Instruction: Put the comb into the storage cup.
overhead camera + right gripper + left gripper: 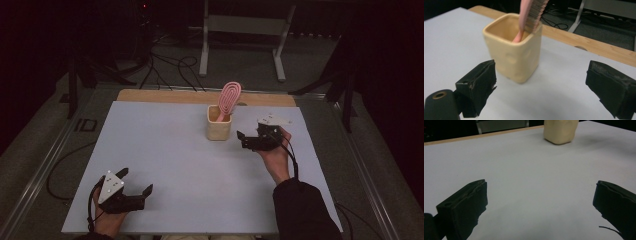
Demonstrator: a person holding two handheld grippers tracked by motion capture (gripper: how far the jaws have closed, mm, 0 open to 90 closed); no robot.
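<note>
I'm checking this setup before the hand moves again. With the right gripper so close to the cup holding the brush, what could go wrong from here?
1. The pink brush leans on the rim of the yellow cup, head well above it; a sideways pull might tip the cup.
2. The right gripper, jaws open, sits just beside the cup; a careless advance may shove it across the white table.
3. The left gripper rests far away, too distant to steady anything.

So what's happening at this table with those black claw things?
A person sits at a white table holding a two-jaw gripper in each hand. The right gripper hovers open just beside a square cream ceramic cup, in which a pink oval hairbrush stands handle down. The left gripper, also open, rests near the table's front edge, holding nothing.
</note>
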